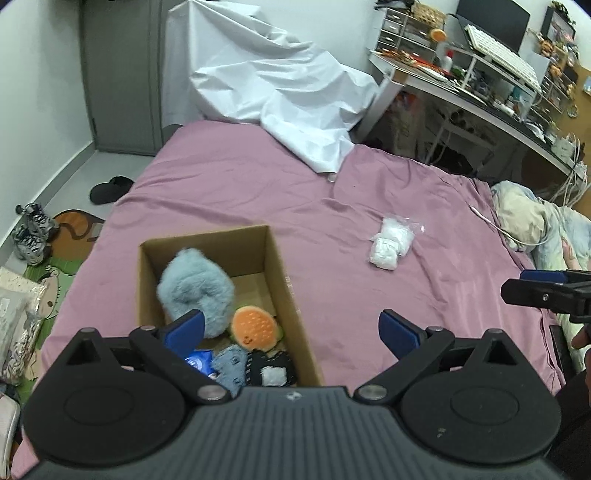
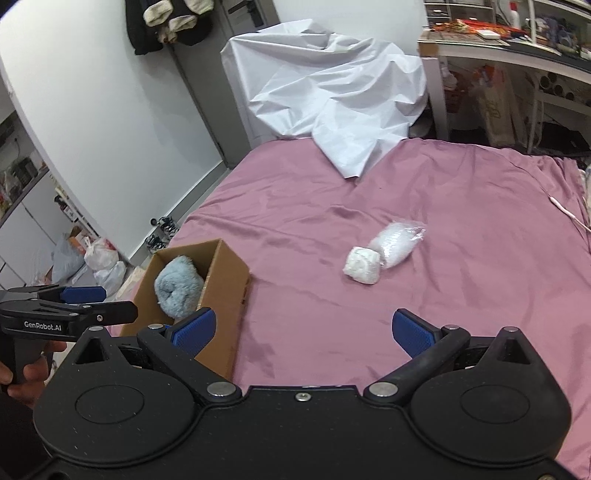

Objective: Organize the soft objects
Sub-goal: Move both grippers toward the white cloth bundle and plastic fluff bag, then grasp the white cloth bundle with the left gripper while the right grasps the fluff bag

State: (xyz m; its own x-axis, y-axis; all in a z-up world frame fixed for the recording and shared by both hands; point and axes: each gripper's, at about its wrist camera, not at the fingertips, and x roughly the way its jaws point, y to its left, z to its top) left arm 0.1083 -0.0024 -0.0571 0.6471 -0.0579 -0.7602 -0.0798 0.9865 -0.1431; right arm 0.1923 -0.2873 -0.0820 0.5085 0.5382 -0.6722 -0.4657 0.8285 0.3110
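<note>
Two white bundles (image 2: 382, 253) on pink bedsheet (image 2: 461, 206); cluttered desk (image 1: 480, 92) behind.

White sheet (image 1: 273, 85) heaped at the bed's (image 1: 229, 184) far edge, desk (image 1: 480, 92) with keyboard (image 1: 502, 55) and monitor (image 1: 495, 22) beyond its far right corner, slipper (image 1: 110, 188) and sneakers (image 1: 31, 232) on the floor off its left edge, cable (image 1: 495, 225) near its right edge.
</note>
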